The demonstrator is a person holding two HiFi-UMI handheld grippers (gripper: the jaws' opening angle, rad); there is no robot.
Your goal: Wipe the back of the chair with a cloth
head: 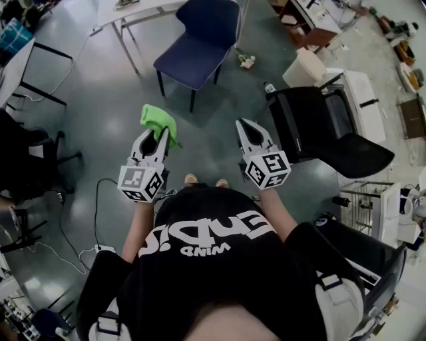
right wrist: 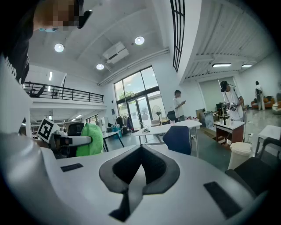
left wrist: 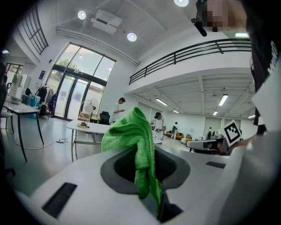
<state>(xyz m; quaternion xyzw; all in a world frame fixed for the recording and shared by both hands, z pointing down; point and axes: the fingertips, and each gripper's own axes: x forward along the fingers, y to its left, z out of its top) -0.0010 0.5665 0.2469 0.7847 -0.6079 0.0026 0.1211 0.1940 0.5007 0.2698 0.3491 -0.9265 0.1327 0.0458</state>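
A: Checked cloth first. Green and bunched, pinched between the jaws of left gripper. Stuck up past the tips, flopped to one side, with a tail hanging back down between the jaws.
B: Matched in head view?
A: Yes. Showed cloth as a wad right at the tips of left gripper, held out over grey floor.
B: Other side?
A: Right gripper held nothing, jaws pressed together at the tips. Sat about level with the left one, right gripper near it but apart.
B: Any contact with the chair?
A: None. Blue chair stood well apart, ahead of both grippers, its back on the far side near a white table. Also spotted blue chair past the shut tips in right gripper view.
B: Anything close by?
A: Noted black office chair just right of the right gripper.
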